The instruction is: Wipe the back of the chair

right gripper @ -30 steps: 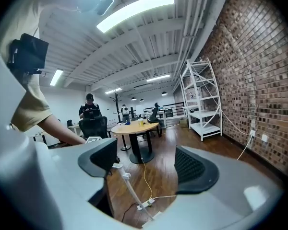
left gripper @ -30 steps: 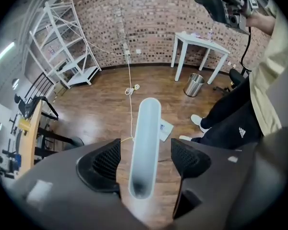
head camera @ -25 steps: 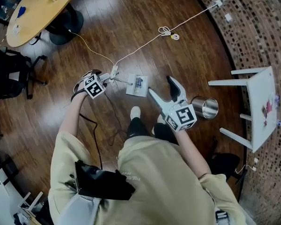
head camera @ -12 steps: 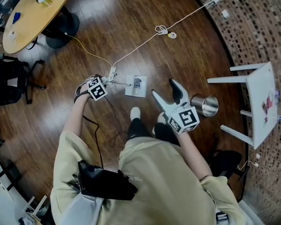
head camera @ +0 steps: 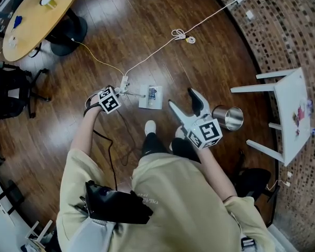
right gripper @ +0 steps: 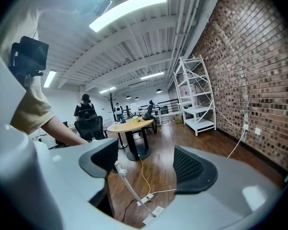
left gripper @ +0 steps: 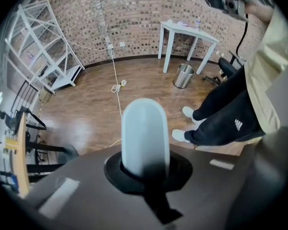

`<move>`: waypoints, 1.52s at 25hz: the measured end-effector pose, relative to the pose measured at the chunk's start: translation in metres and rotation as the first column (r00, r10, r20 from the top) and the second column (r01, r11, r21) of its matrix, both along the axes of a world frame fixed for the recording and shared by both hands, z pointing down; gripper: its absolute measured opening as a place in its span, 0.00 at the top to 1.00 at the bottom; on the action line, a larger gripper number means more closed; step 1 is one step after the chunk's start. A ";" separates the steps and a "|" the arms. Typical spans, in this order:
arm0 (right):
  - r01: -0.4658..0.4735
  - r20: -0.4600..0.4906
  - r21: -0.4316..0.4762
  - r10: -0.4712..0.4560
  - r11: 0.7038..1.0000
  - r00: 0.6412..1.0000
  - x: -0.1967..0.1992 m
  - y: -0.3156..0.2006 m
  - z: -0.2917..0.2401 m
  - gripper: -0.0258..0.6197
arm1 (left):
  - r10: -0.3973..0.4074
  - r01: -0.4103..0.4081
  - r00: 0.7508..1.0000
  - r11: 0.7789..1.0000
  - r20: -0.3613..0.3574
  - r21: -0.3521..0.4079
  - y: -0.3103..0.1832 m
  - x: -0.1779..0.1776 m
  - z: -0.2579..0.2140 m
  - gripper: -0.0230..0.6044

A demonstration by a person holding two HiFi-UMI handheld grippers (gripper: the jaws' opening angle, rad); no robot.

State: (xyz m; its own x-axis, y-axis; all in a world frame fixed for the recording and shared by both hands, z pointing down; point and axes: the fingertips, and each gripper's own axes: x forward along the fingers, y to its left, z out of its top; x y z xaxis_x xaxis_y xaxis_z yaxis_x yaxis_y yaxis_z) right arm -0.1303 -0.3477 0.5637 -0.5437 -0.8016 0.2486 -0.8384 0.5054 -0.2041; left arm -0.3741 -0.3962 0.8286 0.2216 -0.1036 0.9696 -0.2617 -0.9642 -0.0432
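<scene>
- The black office chair (head camera: 13,91) stands at the left edge of the head view, near the round wooden table (head camera: 39,14) and well apart from both grippers. The picture edge cuts part of it. In the right gripper view it is far away, just left of that table.
- The left gripper (head camera: 108,96) points down at the floor, just beside a white power strip (head camera: 125,81). Its jaws have just closed and are now pressed together, with nothing pinched. In its own view a pale rounded part (left gripper: 145,138) in a dark ring fills the middle; I cannot tell what it is.
- The right gripper (head camera: 181,100) is held almost level in front of the person's legs. Its jaws have just been closing but are still apart, and only floor and cable show between them.
- A steel bin (head camera: 230,118) stands upright on the floor, just right of the right gripper and near the legs of the white table (head camera: 294,140). Its top is open; what is inside cannot be made out.
- Small coloured things (head camera: 300,121) lie on the white table, too small to name.
- The round table carries a yellowish cup (head camera: 51,1) and a blue thing (head camera: 17,21), both unclear.
- A flat white packet (head camera: 150,96) lies on the floor between the grippers; its print is blurred.
- A second dark seat (head camera: 252,185) at the near right is mostly hidden by the person's arm.
</scene>
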 end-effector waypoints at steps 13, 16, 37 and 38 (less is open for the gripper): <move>-0.047 0.032 0.035 0.046 0.998 0.998 0.034 0.015 -0.017 0.42 | 0.106 -0.108 0.993 0.993 0.049 0.042 0.024 0.030 -0.060 0.96; -0.061 0.047 0.045 0.059 0.997 0.997 0.045 0.018 -0.025 0.42 | 0.108 -0.111 0.992 0.993 0.068 0.049 0.027 0.031 -0.079 0.96; -0.120 0.138 0.153 0.099 0.981 0.985 0.086 0.031 -0.075 0.42 | -0.129 0.129 0.992 0.992 0.000 -0.005 0.028 0.069 -0.253 0.96; -0.128 0.140 0.153 0.107 0.980 0.984 0.090 0.034 -0.076 0.42 | -0.115 0.115 0.993 0.993 -0.004 -0.013 0.029 0.074 -0.261 0.96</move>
State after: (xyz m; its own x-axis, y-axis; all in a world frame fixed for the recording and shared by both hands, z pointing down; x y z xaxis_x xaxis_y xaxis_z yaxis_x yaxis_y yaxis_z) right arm -0.0403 -0.3142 0.4878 -0.4628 -0.8854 0.0442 -0.8653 0.4403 -0.2395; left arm -0.2999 -0.3673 0.5676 0.2134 -0.1163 0.9700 -0.3708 -0.9282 -0.0297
